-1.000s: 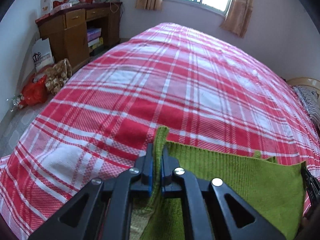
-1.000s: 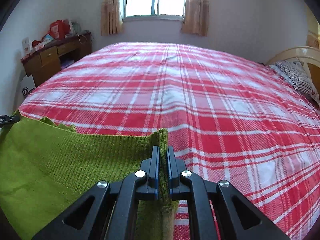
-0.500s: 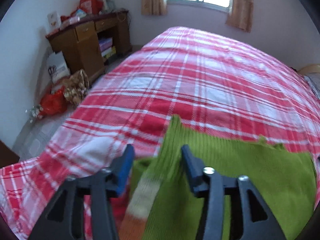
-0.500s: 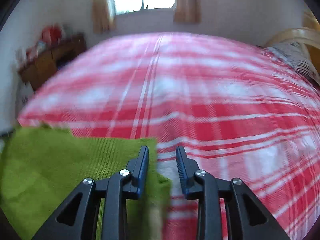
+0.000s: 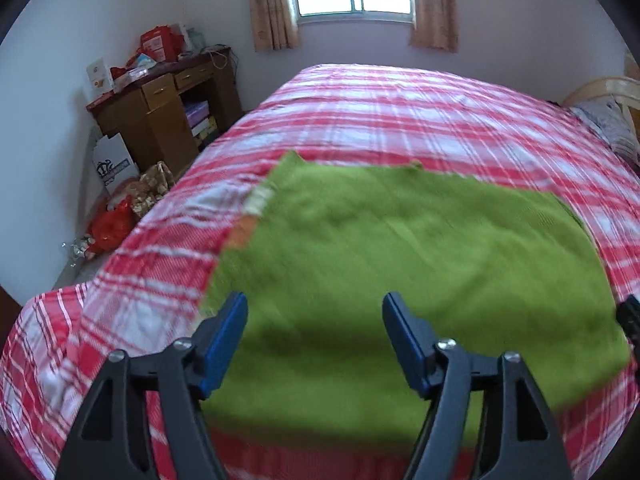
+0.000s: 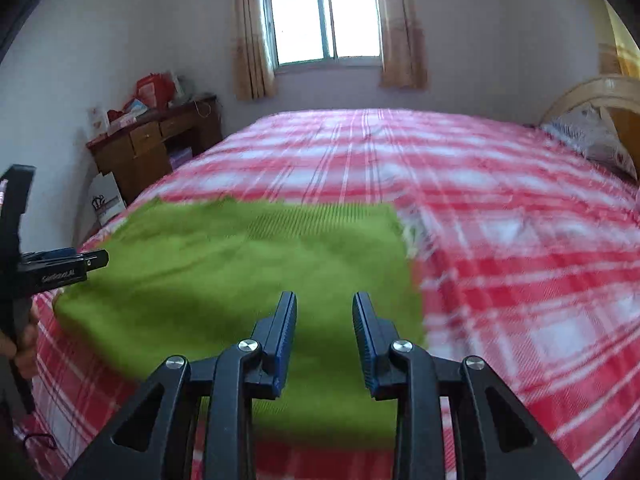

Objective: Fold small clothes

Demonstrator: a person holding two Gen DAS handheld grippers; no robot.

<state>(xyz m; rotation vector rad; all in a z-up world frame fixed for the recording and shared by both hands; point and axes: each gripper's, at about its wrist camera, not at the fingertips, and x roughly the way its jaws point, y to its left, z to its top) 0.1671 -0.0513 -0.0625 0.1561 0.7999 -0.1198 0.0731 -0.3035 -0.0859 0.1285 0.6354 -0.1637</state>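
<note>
A green knit garment [image 5: 400, 256] lies flat and folded on the red plaid bedspread [image 5: 400, 120], near the bed's front edge. A striped white and orange edge shows at its left side. My left gripper [image 5: 314, 338] is open and empty, raised above the garment's near left part. In the right wrist view the garment [image 6: 248, 276] lies in front and to the left. My right gripper [image 6: 325, 338] is open and empty above its near right part. The left gripper's body [image 6: 52, 270] shows at the far left of that view.
A wooden desk [image 5: 160, 112] with boxes and red bags stands at the left wall. Bags lie on the floor [image 5: 120, 216] beside the bed. A pillow [image 6: 592, 140] and wooden headboard are at the far right. A curtained window [image 6: 324, 16] is straight behind.
Both grippers were shut on the garment's far corners; they opened, let it go and drew back and up. The garment now lies flat on the bed.
</note>
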